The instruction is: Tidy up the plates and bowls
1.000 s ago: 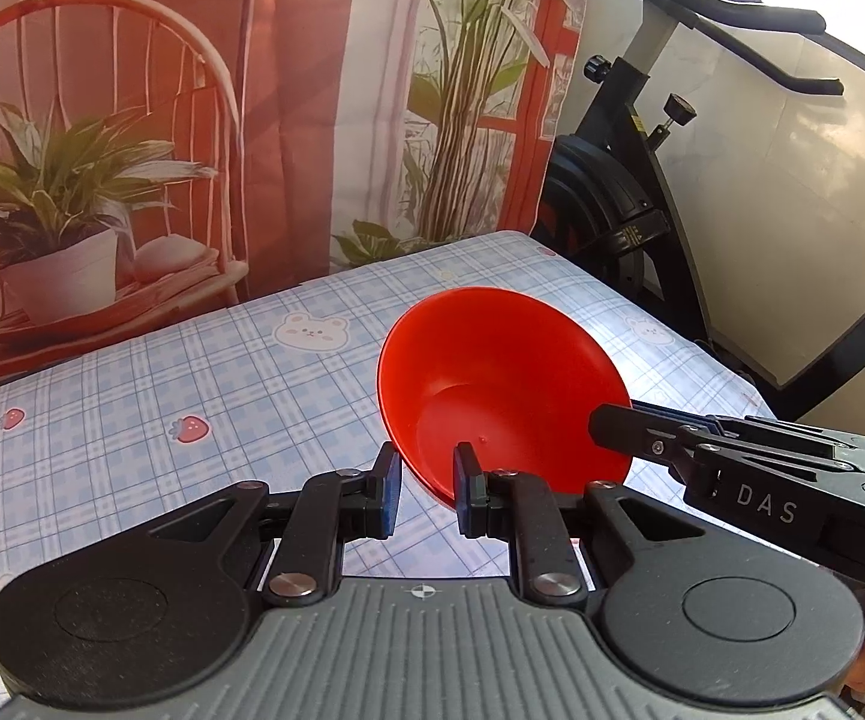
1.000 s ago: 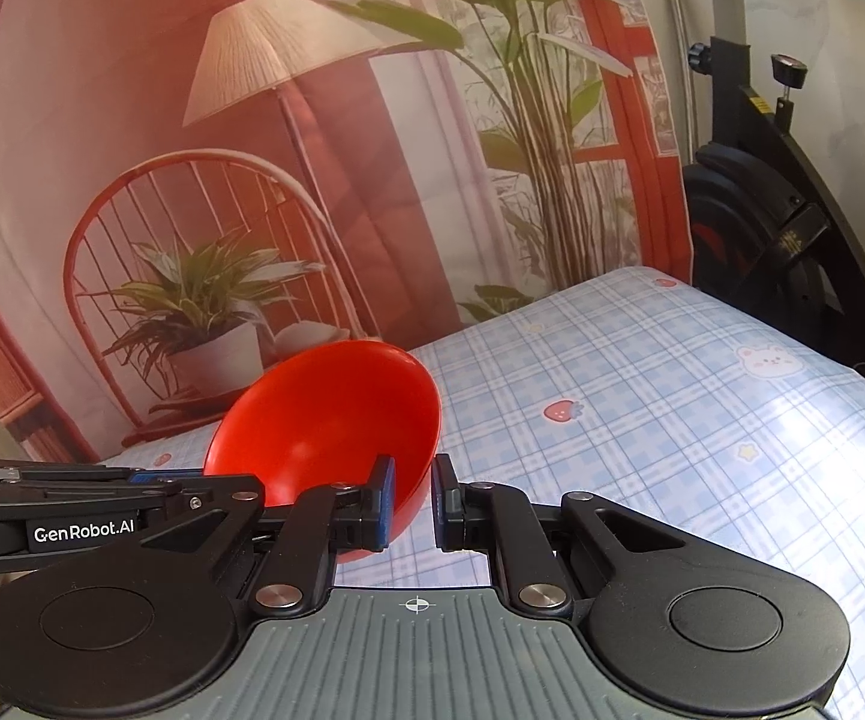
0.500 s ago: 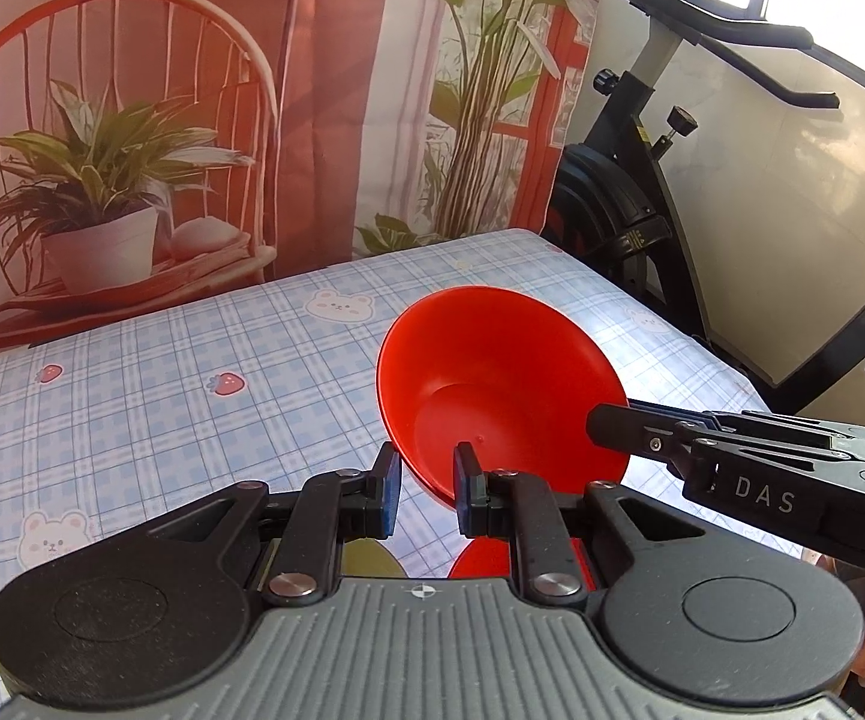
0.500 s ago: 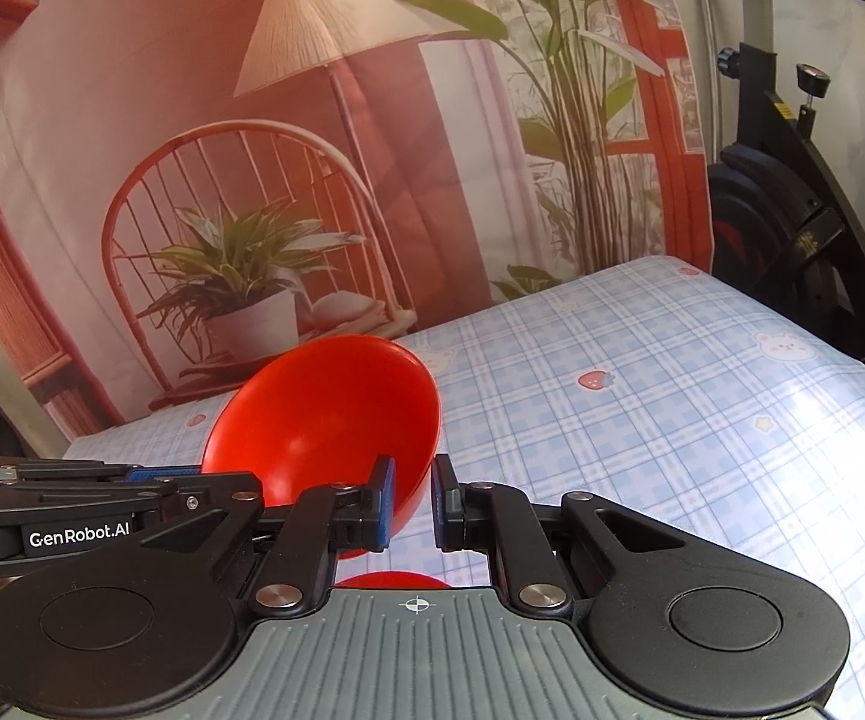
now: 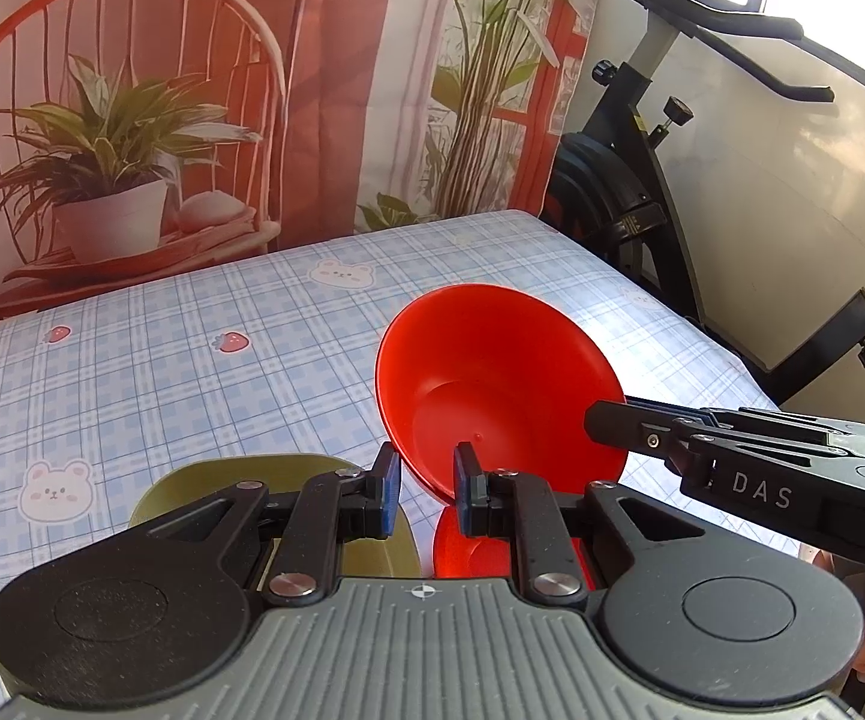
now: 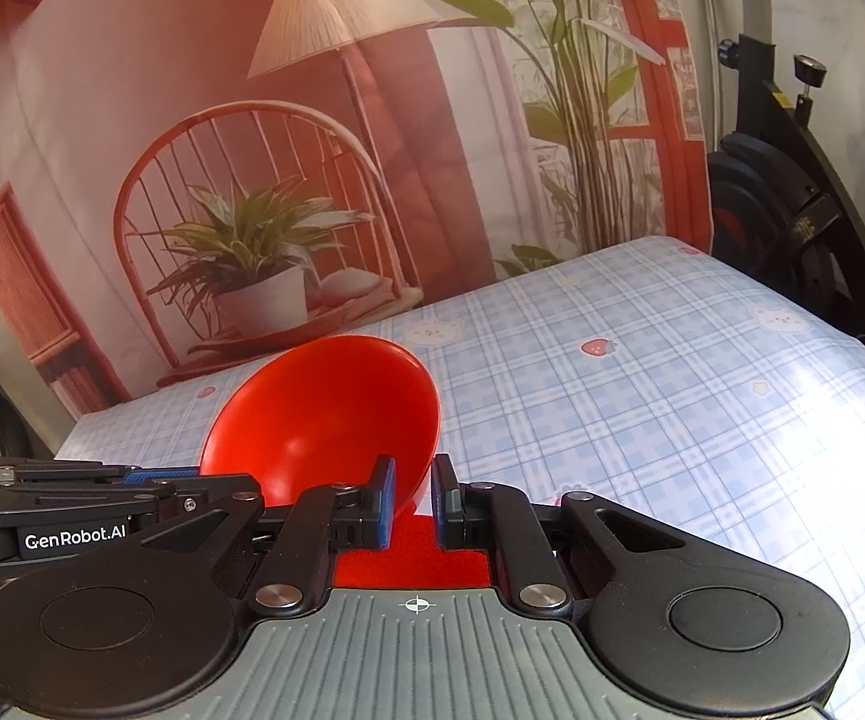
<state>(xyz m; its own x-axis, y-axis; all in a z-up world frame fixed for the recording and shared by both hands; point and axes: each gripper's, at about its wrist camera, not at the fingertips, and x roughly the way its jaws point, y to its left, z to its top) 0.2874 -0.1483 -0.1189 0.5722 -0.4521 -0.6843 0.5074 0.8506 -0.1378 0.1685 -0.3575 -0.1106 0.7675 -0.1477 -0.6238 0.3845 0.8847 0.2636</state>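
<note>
A red bowl (image 5: 492, 384) hangs tilted above the table, held at its rim from both sides. My left gripper (image 5: 426, 489) is shut on its near rim. My right gripper (image 6: 413, 498) is shut on the rim of the same red bowl (image 6: 324, 420); its arm shows in the left wrist view (image 5: 762, 462) at the bowl's right edge. Below the bowl lies a second red dish (image 5: 468, 546), also seen in the right wrist view (image 6: 408, 558). An olive-green plate (image 5: 204, 474) lies on the table to its left, mostly hidden behind my left gripper.
The table carries a blue plaid cloth (image 5: 162, 372) with bear and strawberry prints. A printed backdrop (image 5: 192, 90) hangs along the far edge. A black exercise bike (image 5: 660, 192) stands beyond the right edge.
Both grippers have risen and tilted down with the red bowl held between them. The green plate and the second red dish have come into view below.
</note>
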